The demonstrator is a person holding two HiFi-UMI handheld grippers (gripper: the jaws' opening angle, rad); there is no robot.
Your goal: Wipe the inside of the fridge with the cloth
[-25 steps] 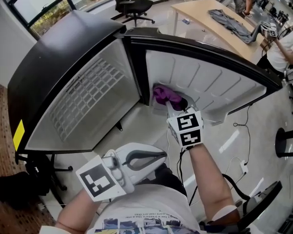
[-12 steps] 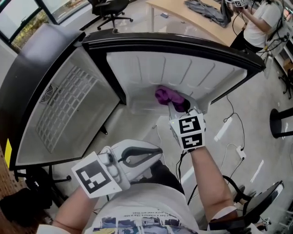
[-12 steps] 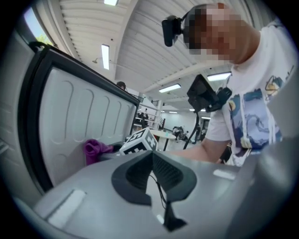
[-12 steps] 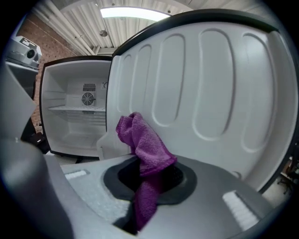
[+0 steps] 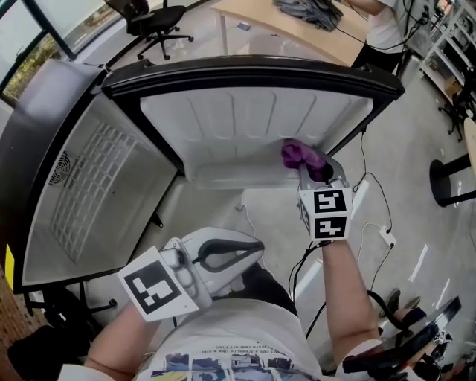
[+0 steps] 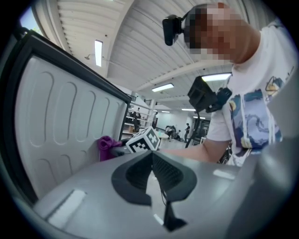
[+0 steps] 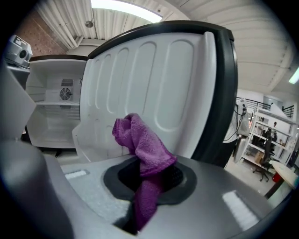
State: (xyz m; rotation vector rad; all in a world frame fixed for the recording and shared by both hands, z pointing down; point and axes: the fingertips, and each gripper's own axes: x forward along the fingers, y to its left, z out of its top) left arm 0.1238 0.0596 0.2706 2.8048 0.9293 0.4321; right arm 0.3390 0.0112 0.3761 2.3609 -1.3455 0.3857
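The fridge stands open, with its white inside and wire shelf (image 5: 89, 178) at the left. Its door's ribbed white inner liner (image 5: 245, 119) faces me. A purple cloth (image 5: 300, 155) is bunched in my right gripper (image 5: 316, 170), which is shut on it and presses it against the lower right part of the liner. In the right gripper view the cloth (image 7: 142, 144) rises from between the jaws in front of the liner (image 7: 154, 79). My left gripper (image 5: 256, 249) hangs near my body, shut and holding nothing (image 6: 152, 156).
The door's black rim (image 5: 253, 71) frames the liner. Cables (image 5: 372, 201) and a power strip lie on the floor below the door. A black stool base (image 5: 450, 182) stands at the right. A wooden desk (image 5: 312, 30), an office chair (image 5: 149, 18) and another person are behind.
My right gripper has slid the purple cloth to the right along the lower part of the door liner. The left gripper has stayed near my body.
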